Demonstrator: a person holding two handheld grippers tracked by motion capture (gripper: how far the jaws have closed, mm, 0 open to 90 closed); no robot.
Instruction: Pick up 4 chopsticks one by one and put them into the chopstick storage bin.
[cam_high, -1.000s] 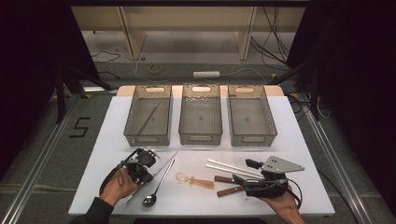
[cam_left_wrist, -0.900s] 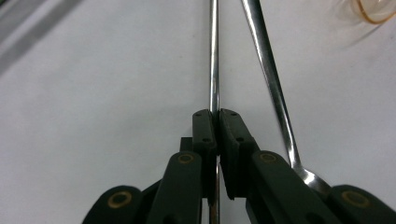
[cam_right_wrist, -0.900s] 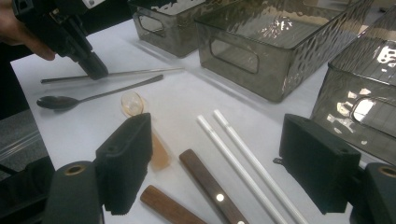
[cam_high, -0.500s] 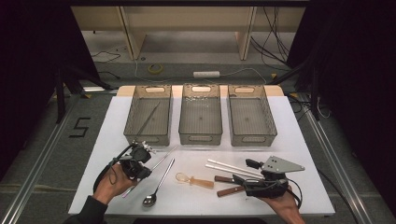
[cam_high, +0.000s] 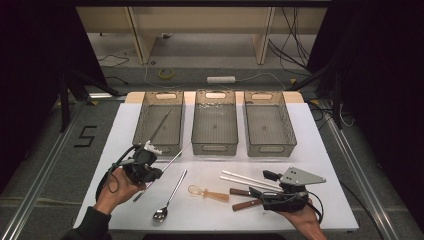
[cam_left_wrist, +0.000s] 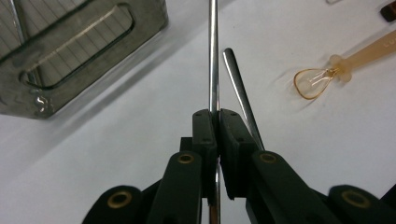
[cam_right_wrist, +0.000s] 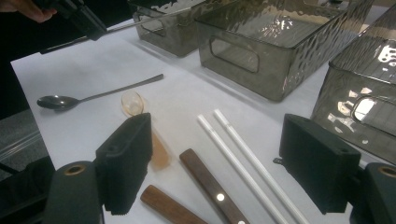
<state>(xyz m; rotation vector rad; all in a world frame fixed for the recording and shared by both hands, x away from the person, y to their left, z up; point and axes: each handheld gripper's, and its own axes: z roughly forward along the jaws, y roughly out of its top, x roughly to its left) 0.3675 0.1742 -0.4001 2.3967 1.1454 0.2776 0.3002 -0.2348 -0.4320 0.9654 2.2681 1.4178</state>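
One slim metal utensil already lay in the left bin, and the left gripper, jaws clamped on a second metal rod, held it above the table just in front of that bin. The right gripper rested with its jaws apart over the wooden-handled knives, while the spoon, amber scoop and white sticks were still to be sorted.

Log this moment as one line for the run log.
left tongs: shut on metal rod, lifted off table | right tongs: open, over wooden handles | spoon: on table

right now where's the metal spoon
In the high view the metal spoon lies on the table's near left, between the left gripper and the amber plastic spoon.
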